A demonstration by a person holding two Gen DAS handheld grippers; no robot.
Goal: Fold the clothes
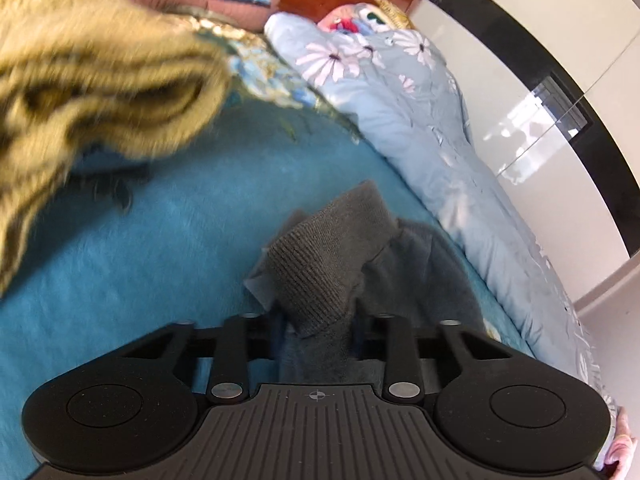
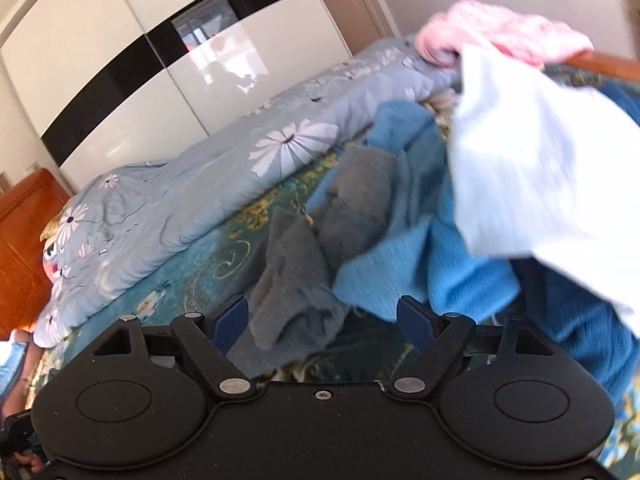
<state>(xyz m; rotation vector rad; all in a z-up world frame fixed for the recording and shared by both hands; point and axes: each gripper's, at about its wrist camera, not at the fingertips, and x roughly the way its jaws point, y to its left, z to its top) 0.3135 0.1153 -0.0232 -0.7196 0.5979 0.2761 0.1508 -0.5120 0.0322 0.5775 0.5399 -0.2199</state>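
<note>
Two grippers are at work over the bed. The left gripper has its jaws drawn in on the ribbed end of a dark grey knitted garment, which rises out from between them and trails down onto the teal plush bedspread. The right gripper stands with its blue-tipped fingers well apart and nothing between them; in its view the same grey knit hangs in a crumpled run just ahead of the gap, partly over a bright blue crinkled cloth.

Beyond the tongs, a shaggy mustard-yellow garment lies blurred at the left of the left view, and a white cloth, also blurred, hangs across the right of the other. A pink fuzzy garment sits on the far bed rail. A pale blue quilt with daisy print is rolled along the bed's far side, by the glossy white wardrobe with a black band.

To my eye this is the pick-and-spread step: one piece has been singled out of the heap but is not yet laid flat. The next move probably calls for the free gripper to take an opposite edge or corner of the grey knit, so the two can pull it taut and lay it on an open patch of bedspread, clear of the blue cloth.
</note>
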